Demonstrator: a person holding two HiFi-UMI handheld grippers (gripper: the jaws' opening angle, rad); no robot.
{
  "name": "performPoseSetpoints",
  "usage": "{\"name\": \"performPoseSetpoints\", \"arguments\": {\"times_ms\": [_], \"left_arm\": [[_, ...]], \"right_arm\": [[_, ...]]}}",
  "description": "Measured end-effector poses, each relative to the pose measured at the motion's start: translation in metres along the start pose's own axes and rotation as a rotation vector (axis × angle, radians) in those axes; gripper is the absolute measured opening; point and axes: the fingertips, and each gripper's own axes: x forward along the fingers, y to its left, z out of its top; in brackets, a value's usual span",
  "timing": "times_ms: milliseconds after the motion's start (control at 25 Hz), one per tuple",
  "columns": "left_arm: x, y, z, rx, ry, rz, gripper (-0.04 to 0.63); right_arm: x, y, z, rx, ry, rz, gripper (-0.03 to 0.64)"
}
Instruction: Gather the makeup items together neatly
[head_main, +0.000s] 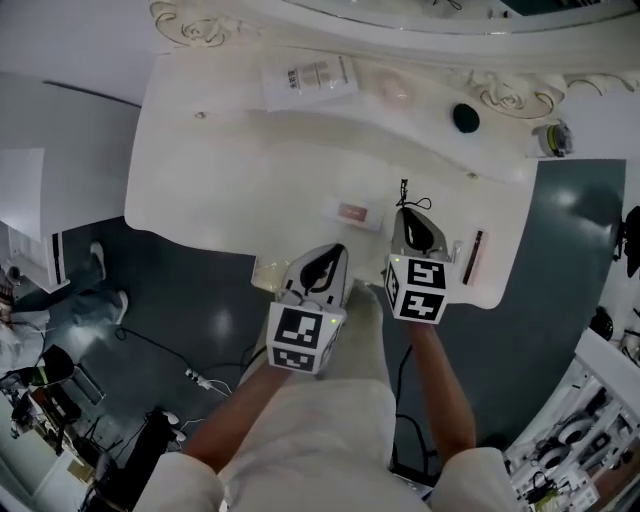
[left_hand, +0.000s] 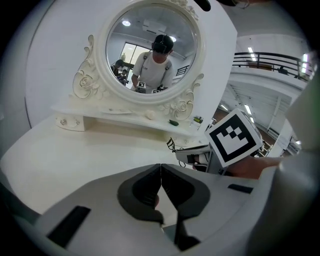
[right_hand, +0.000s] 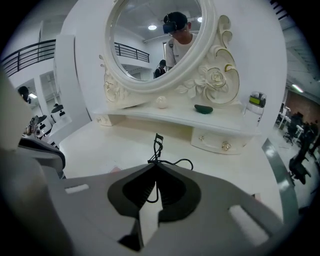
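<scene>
At the ornate white dressing table (head_main: 230, 170), our right gripper (right_hand: 156, 169) is clamped on a black wire eyelash curler (right_hand: 158, 146) over the tabletop's near right. Our left gripper (left_hand: 161, 169), jaws pressed together and apparently empty, hovers at the near edge. We judge the curler should travel level, grip firm, and land parallel beside the flat pink-and-white packet (head_main: 352, 212).

Bright, even overhead light washes the white dressing table (head_main: 250, 180) almost to glare; shadows are faint. Both gripper views bulge fisheye-style, with black corners and soft, blurred foregrounds.
</scene>
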Motion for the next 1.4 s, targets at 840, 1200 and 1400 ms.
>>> {"name": "performPoseSetpoints", "arguments": {"times_ms": [840, 1200, 1400], "left_arm": [[0.015, -0.06, -0.013, 0.139, 0.068, -0.167, 0.011], [0.03, -0.077, -0.02, 0.166, 0.093, -0.191, 0.011], [0.036, -0.081, -0.029, 0.175, 0.111, -0.198, 0.011]], "right_arm": [[-0.056, -0.043, -0.036, 0.19, -0.037, -0.143, 0.012], [-0.053, -0.063, -0.057, 0.23, -0.014, -0.166, 0.012], [-0.045, -0.067, -0.07, 0.246, 0.005, -0.17, 0.012]]}}
